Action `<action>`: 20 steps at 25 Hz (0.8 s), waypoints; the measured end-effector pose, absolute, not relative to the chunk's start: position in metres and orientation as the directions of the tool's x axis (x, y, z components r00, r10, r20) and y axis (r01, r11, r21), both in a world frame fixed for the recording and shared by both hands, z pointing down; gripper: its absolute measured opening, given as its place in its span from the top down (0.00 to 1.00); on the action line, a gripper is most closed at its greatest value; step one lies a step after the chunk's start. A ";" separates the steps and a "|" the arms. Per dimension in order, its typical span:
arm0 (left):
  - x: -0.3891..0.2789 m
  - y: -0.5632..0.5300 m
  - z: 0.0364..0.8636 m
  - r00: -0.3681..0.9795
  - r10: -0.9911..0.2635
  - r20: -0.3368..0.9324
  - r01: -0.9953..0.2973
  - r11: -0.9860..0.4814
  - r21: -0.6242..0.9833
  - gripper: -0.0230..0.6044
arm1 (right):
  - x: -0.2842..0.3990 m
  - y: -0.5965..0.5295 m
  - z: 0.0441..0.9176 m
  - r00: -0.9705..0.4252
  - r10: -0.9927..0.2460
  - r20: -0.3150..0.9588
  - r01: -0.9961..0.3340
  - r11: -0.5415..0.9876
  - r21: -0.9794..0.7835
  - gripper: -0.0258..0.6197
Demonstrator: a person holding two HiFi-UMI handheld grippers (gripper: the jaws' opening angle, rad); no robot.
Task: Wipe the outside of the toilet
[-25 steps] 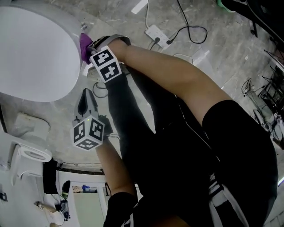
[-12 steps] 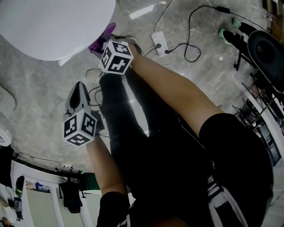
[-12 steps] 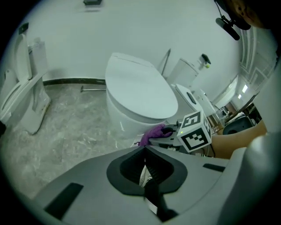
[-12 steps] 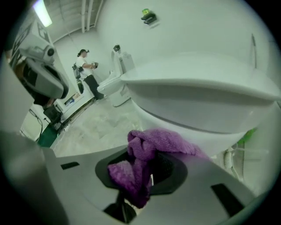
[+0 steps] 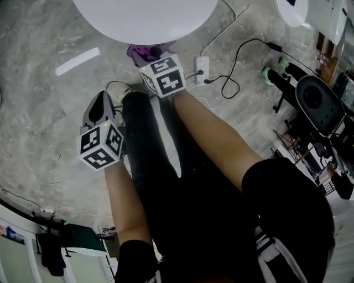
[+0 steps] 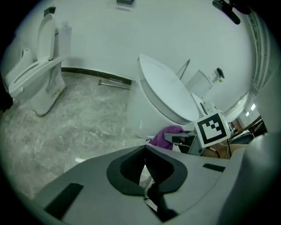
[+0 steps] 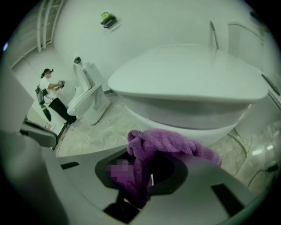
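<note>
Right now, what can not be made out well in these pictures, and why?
- Head view: the toilet is cut off by the top edge.
- Head view: the cube of the right gripper hides whether the purple cloth touches the toilet.
- Right gripper view: the far person is too small to tell what they hold.

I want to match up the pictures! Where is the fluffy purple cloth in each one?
Head view: the fluffy purple cloth is near the top centre, just under the white toilet bowl.
Left gripper view: the cloth is right of centre, below the bowl.
Right gripper view: the cloth is low in the centre, clamped in the right gripper.
Shared landmark: the bowl.
</note>
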State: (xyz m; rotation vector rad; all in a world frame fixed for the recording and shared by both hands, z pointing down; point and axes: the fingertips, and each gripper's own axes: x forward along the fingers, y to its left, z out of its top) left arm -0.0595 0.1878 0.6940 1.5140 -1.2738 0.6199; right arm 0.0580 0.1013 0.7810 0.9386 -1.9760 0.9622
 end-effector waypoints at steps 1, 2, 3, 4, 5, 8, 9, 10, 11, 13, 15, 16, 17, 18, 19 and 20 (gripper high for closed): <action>-0.069 0.187 0.694 0.306 -0.409 0.860 -0.924 0.090 0.372 0.97 | 0.052 0.100 0.780 -0.442 -0.301 0.845 -0.858 0.418 -0.300 0.81; -0.078 0.187 0.693 0.306 -0.415 0.857 -0.920 0.101 0.378 0.97 | 0.046 0.098 0.780 -0.421 -0.312 0.852 -0.876 0.384 -0.292 0.81; -0.087 0.188 0.692 0.307 -0.421 0.854 -0.917 0.109 0.384 0.97 | 0.040 0.097 0.779 -0.403 -0.321 0.857 -0.891 0.350 -0.287 0.81; -0.096 0.189 0.692 0.309 -0.425 0.851 -0.914 0.116 0.389 0.97 | 0.034 0.096 0.779 -0.385 -0.328 0.863 -0.905 0.320 -0.282 0.81; -0.104 0.190 0.692 0.310 -0.428 0.849 -0.911 0.121 0.394 0.97 | 0.030 0.096 0.780 -0.364 -0.333 0.870 -0.916 0.295 -0.270 0.81; -0.127 0.193 0.693 0.305 -0.434 0.847 -0.912 0.122 0.391 0.97 | 0.020 0.094 0.784 -0.256 -0.345 0.903 -0.949 0.268 -0.167 0.81; -0.133 0.193 0.693 0.306 -0.439 0.845 -0.913 0.118 0.391 0.97 | 0.018 0.093 0.785 -0.216 -0.351 0.911 -0.958 0.259 -0.127 0.81; -0.138 0.193 0.692 0.309 -0.444 0.841 -0.911 0.117 0.396 0.97 | 0.015 0.090 0.786 -0.189 -0.358 0.914 -0.965 0.241 -0.105 0.81; -0.143 0.194 0.692 0.313 -0.448 0.838 -0.908 0.118 0.402 0.97 | 0.012 0.089 0.787 -0.178 -0.363 0.915 -0.971 0.217 -0.102 0.81; -0.154 0.198 0.691 0.317 -0.450 0.835 -0.903 0.125 0.411 0.97 | 0.004 0.088 0.787 -0.176 -0.366 0.914 -0.978 0.170 -0.120 0.81; -0.163 0.202 0.687 0.320 -0.451 0.833 -0.901 0.127 0.415 0.97 | -0.001 0.090 0.785 -0.170 -0.365 0.915 -0.982 0.141 -0.126 0.81; -0.165 0.201 0.686 0.322 -0.453 0.832 -0.901 0.124 0.416 0.97 | -0.002 0.090 0.784 -0.161 -0.367 0.916 -0.984 0.129 -0.122 0.81; -0.167 0.200 0.685 0.323 -0.454 0.830 -0.901 0.121 0.417 0.97 | -0.003 0.088 0.782 -0.147 -0.371 0.917 -0.987 0.116 -0.112 0.81; -0.169 0.198 0.685 0.324 -0.455 0.829 -0.901 0.118 0.417 0.97 | -0.003 0.087 0.782 -0.129 -0.377 0.917 -0.990 0.100 -0.098 0.81; -0.172 0.197 0.685 0.324 -0.455 0.829 -0.901 0.117 0.417 0.97 | -0.004 0.085 0.781 -0.111 -0.383 0.917 -0.993 0.080 -0.087 0.81; -0.175 0.195 0.685 0.323 -0.455 0.830 -0.902 0.118 0.415 0.97 | -0.006 0.084 0.781 -0.095 -0.388 0.917 -0.995 0.055 -0.080 0.81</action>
